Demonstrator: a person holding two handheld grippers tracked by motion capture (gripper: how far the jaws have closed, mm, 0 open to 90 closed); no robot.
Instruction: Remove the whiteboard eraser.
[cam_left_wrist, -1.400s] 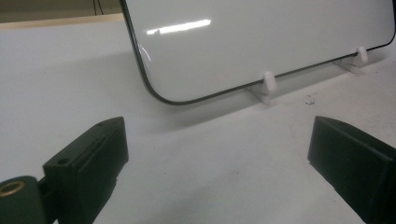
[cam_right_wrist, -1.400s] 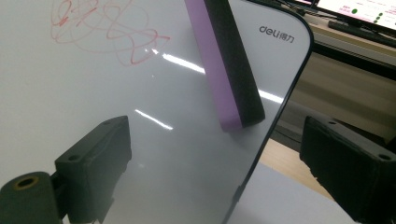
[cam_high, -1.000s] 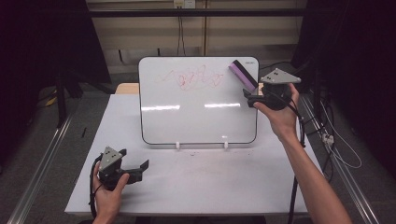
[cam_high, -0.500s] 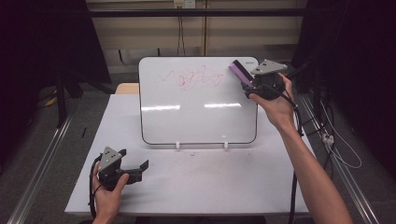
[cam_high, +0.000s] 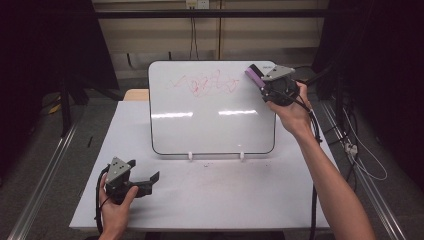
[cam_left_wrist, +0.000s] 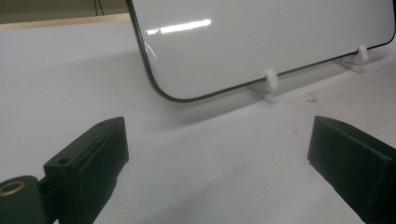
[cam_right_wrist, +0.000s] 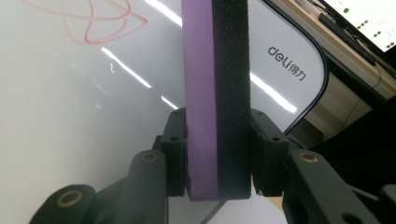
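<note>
Right claw (cam_high: 260, 82) is clamped on a purple plastic-backed eraser with a black felt pad (cam_high: 253, 76), held up at the top right corner of the white glossy whiteboard with a thin black rim (cam_high: 210, 125), which stands tilted on two small white clip feet on the white desk (cam_high: 210, 200). Its jaws have just been closing, and in the right gripper view the eraser (cam_right_wrist: 215, 93) sits between the pads, purple back against one, black felt against the other, gripped near its lower end with most of its length sticking out. Red scribble of marker loops (cam_high: 207, 84) lies on the upper board, left of the eraser and apart from it. Handling guess: eraser is light, purple back stiff, felt side soft and a bit squashy, so the grip could give slightly; not fragile, not slippery. Holding across back and felt looks fine, though a hold nearer the middle would lever less when pressed on the board. Board itself looks slick and only propped, so hard pushing might tip or slide it. Left claw (cam_high: 150, 180) rests low on the desk near the front left, jaws spread wide, nothing between them, board's lower edge ahead of it.
</note>
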